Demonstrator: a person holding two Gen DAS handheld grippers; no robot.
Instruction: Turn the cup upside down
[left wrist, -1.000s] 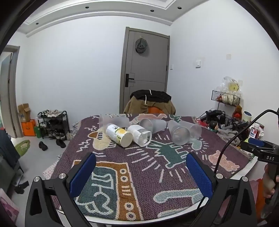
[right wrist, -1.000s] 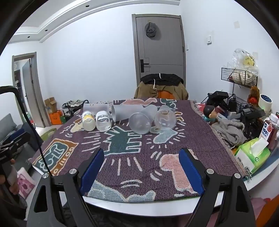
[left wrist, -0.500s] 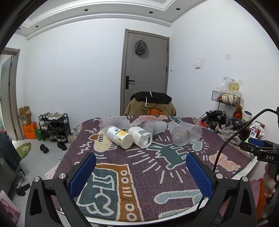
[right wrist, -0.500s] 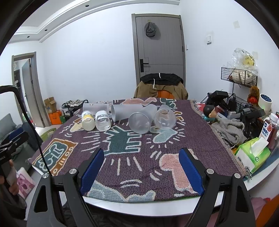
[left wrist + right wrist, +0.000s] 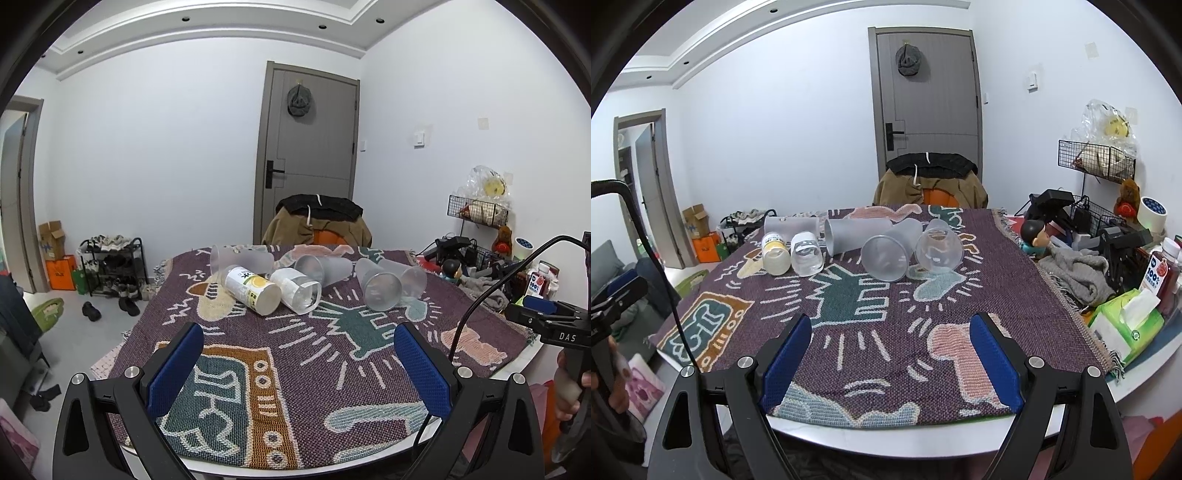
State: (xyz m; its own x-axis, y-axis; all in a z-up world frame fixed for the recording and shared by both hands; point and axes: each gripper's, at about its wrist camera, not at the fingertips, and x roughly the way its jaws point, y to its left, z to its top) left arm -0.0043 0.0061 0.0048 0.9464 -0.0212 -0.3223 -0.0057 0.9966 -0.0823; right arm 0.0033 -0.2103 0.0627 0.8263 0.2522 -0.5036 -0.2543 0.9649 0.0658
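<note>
Several cups lie on their sides in a loose row on the far half of the patterned cloth that covers the table. Among them are a cup with a yellow label, a clear cup with a white band just beside it, and a frosted cup with its mouth turned toward the cameras. No cup stands on its rim yet, so I judge the task has not started. Because they lie down, a cup must first be taken by its side wall and then turned.

The left gripper and the right gripper both hang over the near edge of the table, level and pointing forward at the row, well apart from every cup. The jaws of each are spread wide with nothing between the blue pads. Probably the person holds them back to choose which cup to take first.
</note>
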